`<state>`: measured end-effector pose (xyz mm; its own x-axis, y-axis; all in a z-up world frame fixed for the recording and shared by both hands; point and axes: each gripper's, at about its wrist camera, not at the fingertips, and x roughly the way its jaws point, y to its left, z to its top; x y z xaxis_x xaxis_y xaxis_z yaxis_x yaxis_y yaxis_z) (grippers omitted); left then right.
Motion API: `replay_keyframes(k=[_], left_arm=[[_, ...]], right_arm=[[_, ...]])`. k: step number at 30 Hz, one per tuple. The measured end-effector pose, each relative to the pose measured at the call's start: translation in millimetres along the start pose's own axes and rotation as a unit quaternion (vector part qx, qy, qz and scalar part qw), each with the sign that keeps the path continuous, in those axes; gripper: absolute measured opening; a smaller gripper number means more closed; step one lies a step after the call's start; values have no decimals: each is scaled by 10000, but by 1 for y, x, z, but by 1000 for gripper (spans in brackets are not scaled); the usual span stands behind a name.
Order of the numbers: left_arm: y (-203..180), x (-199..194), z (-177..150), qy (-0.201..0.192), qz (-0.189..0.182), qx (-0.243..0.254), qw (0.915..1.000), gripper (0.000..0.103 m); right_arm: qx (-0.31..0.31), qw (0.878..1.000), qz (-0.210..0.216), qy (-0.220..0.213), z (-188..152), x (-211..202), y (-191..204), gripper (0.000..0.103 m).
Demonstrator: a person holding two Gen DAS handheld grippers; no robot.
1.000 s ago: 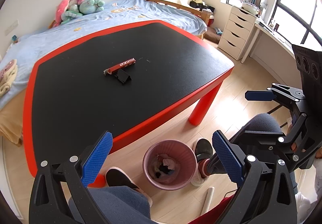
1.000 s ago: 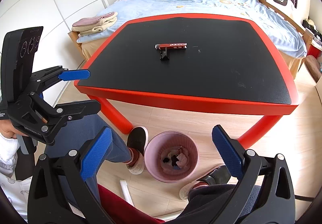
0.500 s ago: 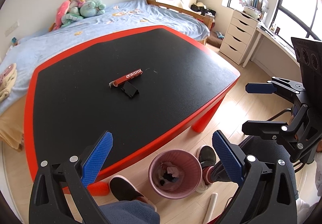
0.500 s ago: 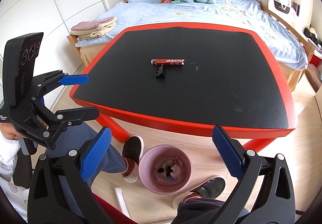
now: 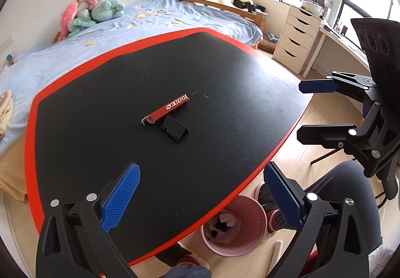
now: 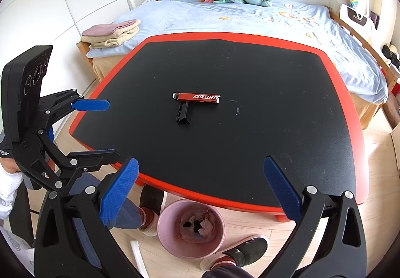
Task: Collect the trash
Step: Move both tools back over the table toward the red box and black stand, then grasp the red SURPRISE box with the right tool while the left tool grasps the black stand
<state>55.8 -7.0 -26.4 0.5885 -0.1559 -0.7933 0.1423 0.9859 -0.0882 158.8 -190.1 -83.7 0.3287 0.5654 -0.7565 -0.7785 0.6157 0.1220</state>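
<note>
- Though the table point(image 5: 225, 73) fills both views, its near edge now hides part of the pink bin point(image 6: 191, 226) below the jaws.
- Both the left gripper point(image 5: 201, 199) and right gripper point(image 6: 200, 189) are spread wide, empty, and nearer the tabletop than before.
- Ahead of the jaws lies the red wrapper point(image 6: 196, 98), touching a black folded piece point(image 6: 183, 115); its print is cut short.

Left hand-held gripper point(image 5: 201, 199) and right hand-held gripper point(image 6: 200, 193): jaws wide, empty.

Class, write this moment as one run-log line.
left hand-held gripper: open, empty | right hand-held gripper: open, empty | red wrapper and black clip: on table | pink bin: on floor
</note>
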Motion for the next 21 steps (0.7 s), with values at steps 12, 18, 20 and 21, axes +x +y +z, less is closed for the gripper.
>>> replay_keyframes(k=[12,18,20,21], left_arm=[[27,46,12,190,-212,133,9995,95],[32,66,13,274,-360,280,9986,95],[33,71,14,275,-409,312,9983,95],[33,74,14,282,-435,322,9981,95]], right_arm=[[7,9997,77,232,25,58,-20,98],[-7,9994,97,328,34,83,-30,98],[-3,9993,108,348,37,90,-34,98],[4,9993,117,358,38,93,-35,98]])
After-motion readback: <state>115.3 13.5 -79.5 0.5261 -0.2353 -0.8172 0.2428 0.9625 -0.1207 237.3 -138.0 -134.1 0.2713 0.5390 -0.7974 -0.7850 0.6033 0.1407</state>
